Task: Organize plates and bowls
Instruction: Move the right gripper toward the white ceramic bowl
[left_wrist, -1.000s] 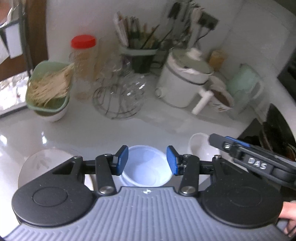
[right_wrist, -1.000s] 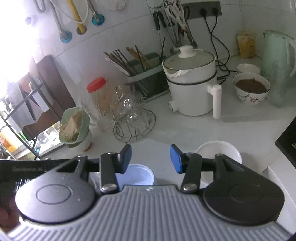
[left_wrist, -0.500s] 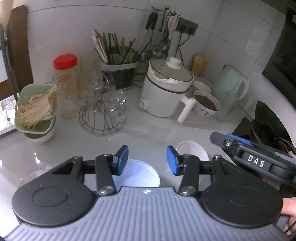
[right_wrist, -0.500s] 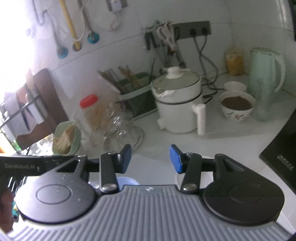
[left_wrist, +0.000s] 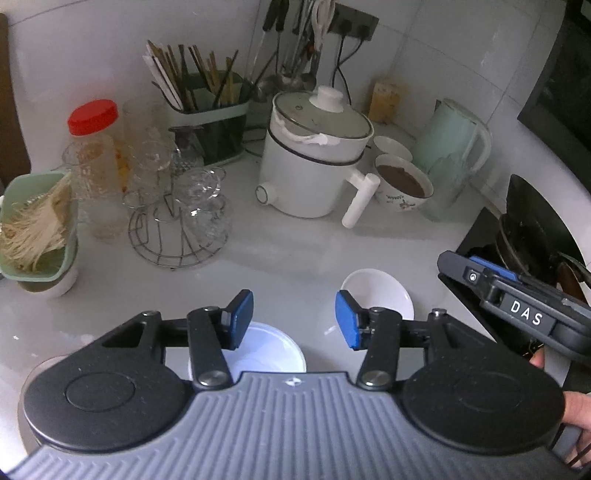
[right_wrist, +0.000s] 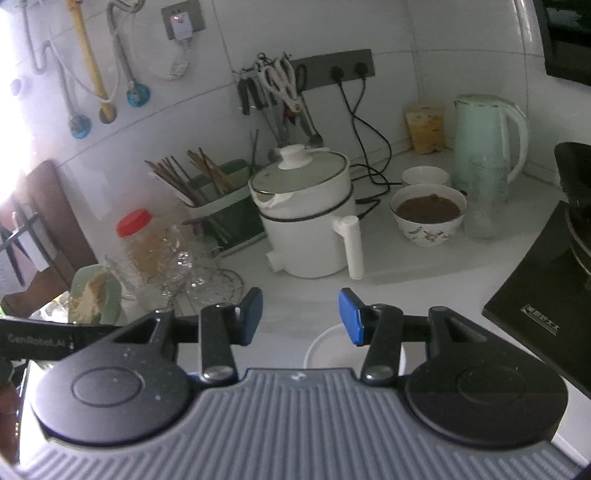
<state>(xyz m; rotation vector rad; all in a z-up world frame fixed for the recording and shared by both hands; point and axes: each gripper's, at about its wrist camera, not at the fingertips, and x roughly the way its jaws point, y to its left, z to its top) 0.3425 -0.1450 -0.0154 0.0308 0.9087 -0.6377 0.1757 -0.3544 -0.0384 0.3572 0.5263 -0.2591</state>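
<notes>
- Left gripper (left_wrist: 294, 325) hangs above the counter with its blue pads apart and nothing between them.
- Just below and behind its left pad sits a white bowl (left_wrist: 273, 350), partly hidden under the gripper body.
- Ahead of its right pad, a little to the right, a smaller white dish (left_wrist: 376, 295) lies on bare counter, apart from the bowl.
- Right gripper (right_wrist: 301, 319) is also spread wide and empty; the same white dish (right_wrist: 328, 350) shows just under its right pad.
- My read: this is the approach, nothing picked yet, both pieces of crockery loose on the counter.
- Next move, I'd say, calls for one gripper to drop low and bring one pad inside a rim and one outside before closing.
- The white cooker (left_wrist: 314, 162) stands well ahead, out of the way.
</notes>
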